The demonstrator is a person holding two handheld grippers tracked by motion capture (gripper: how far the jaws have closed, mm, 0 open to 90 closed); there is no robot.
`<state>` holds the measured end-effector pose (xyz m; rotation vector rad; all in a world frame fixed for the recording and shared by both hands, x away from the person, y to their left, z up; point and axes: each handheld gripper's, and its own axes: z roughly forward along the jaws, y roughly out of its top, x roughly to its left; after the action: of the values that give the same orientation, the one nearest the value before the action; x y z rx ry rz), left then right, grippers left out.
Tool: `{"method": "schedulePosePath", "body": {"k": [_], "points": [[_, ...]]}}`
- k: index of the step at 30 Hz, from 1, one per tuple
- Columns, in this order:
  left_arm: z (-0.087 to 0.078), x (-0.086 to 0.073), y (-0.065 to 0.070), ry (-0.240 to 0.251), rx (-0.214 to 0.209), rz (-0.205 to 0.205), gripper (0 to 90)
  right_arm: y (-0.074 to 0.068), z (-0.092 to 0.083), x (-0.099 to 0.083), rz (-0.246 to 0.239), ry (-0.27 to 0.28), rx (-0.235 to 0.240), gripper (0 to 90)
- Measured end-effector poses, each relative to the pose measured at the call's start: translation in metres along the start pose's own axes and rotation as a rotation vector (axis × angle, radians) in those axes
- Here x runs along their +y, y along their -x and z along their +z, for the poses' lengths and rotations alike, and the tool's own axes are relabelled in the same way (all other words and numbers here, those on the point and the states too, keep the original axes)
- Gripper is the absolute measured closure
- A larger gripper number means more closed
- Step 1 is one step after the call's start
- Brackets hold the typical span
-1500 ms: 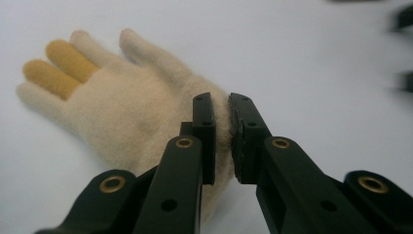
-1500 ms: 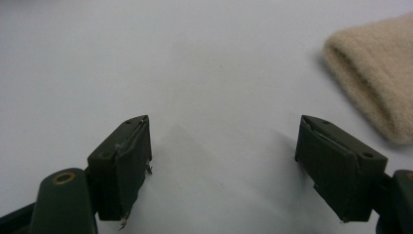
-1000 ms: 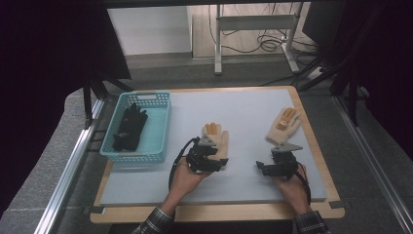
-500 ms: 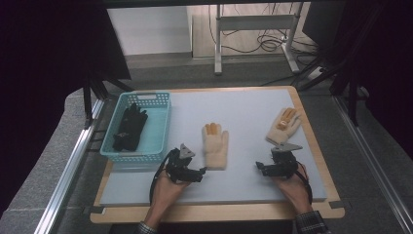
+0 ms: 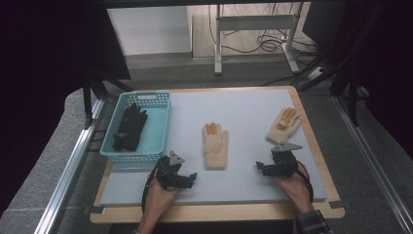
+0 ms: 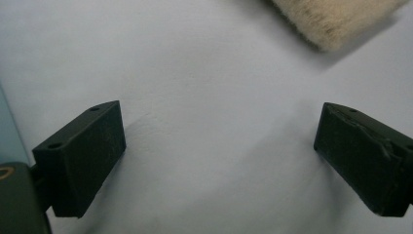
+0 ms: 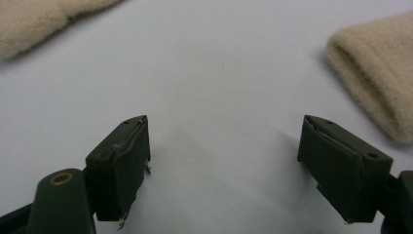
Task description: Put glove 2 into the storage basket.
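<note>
A cream glove [image 5: 215, 146] lies palm-down in the middle of the pale mat, its fingertips orange and its cuff toward me. A second cream glove [image 5: 284, 124] lies at the right, tilted. My left gripper [image 5: 190, 177] rests low on the mat to the left of the middle glove's cuff. Its jaws have just been opening and stand wide apart [image 6: 219, 131] over bare mat, with the cuff [image 6: 336, 19] ahead to the right. My right gripper [image 5: 261, 168] sits near the front right, open [image 7: 224, 141] with nothing between its jaws. The right glove's cuff [image 7: 380, 73] lies beside it.
A teal basket [image 5: 158, 131] holding black gloves [image 5: 129, 127] stands at the mat's left edge, close behind my left gripper. The mat lies on a wooden board [image 5: 219, 214]. A metal rail [image 5: 68, 170] runs along the left side.
My left gripper has come off the middle glove's cuff and moved left and back toward me, lower on the mat, with its jaws wider. The glove stays flat. The right gripper has kept still.
</note>
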<state>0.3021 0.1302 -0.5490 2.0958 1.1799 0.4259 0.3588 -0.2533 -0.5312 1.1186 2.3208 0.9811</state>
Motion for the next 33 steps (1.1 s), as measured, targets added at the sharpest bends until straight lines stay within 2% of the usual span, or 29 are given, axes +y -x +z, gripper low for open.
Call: {"method": "schedulePosePath", "body": {"k": [2,3,6,11,14,16,21,25,27,28,29,30,32,33], "points": [[0.000,0.000,0.000,0.001,0.000,-0.001,4.7,-0.001,0.000,0.001,0.002,-0.002,-0.009,21.1],[0.000,0.000,0.000,0.001,0.000,-0.001,4.7,-0.002,-0.001,0.002,0.007,0.001,0.003,24.9],[0.000,0.000,0.000,0.002,0.000,-0.002,4.7,-0.006,-0.003,0.009,0.016,0.031,0.077,36.2],[0.000,-0.001,0.000,0.002,0.000,-0.001,4.7,-0.030,0.005,0.039,-0.057,0.058,0.170,53.2],[0.000,-0.001,0.000,0.003,0.000,-0.001,4.8,-0.043,0.018,0.060,-0.091,0.067,0.204,56.4],[0.000,-0.001,0.000,0.004,0.000,-0.002,4.8,-0.053,0.033,0.077,-0.114,0.068,0.228,55.2],[0.000,-0.001,0.000,0.005,0.000,-0.001,4.9,-0.071,0.074,0.103,-0.139,0.054,0.263,34.1],[0.000,-0.001,0.000,0.004,0.001,0.000,4.9,-0.081,0.101,0.110,-0.157,0.023,0.270,21.1],[0.000,-0.001,0.000,-0.001,0.001,0.004,4.9,-0.085,0.111,0.110,-0.168,-0.002,0.293,20.2],[0.000,-0.001,0.000,0.000,0.001,0.003,4.9,-0.089,0.116,0.109,-0.200,-0.019,0.284,20.8],[0.000,-0.001,0.000,0.000,0.001,0.003,4.9,-0.091,0.118,0.106,-0.229,-0.006,0.276,23.8],[0.000,-0.001,0.000,0.000,0.001,0.003,4.9,-0.092,0.118,0.106,-0.225,0.003,0.284,28.3],[0.000,-0.001,0.000,-0.001,0.002,0.004,4.9,-0.093,0.114,0.106,-0.221,-0.006,0.284,47.5],[0.000,-0.001,0.000,0.000,0.001,0.003,5.0,-0.093,0.112,0.106,-0.222,-0.009,0.288,51.5]]}}
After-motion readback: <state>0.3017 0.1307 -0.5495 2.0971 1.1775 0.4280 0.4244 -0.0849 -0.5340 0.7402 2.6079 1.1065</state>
